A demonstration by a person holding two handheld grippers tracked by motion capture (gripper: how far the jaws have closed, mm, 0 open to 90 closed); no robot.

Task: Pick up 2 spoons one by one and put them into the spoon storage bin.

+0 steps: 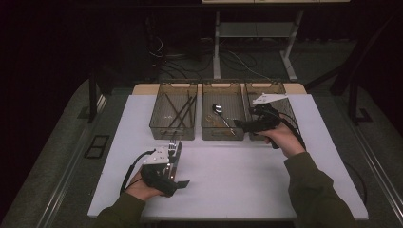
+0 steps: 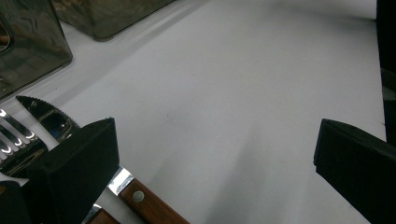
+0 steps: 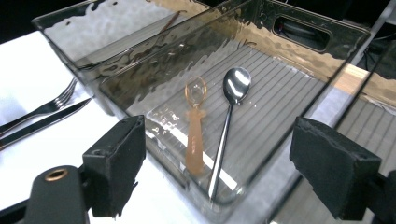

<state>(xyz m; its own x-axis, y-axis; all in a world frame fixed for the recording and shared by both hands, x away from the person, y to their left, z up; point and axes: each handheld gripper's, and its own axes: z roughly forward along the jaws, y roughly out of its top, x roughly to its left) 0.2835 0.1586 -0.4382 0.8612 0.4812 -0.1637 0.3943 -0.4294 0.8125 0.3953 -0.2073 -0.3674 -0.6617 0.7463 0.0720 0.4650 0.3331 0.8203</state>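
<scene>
The left gripper [image 1: 175, 151] is waiting with open jaws over the knife [image 2: 140, 198] and fork [image 2: 11, 133] lying on the counter [image 1: 237, 171]. They look hard and slippery; the knife's wooden handle looks best to grab. The right gripper [image 1: 242, 125] is open and empty by the middle bin [image 3: 261, 154].

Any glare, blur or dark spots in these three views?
High view: the room is near black, the white table lit. Right gripper view: the middle bin's wavy clear wall warps reflections and glare streaks its ribbed floor; the metal spoon stays sharp. Left gripper view: near fingers soft, fork glinting.
</scene>
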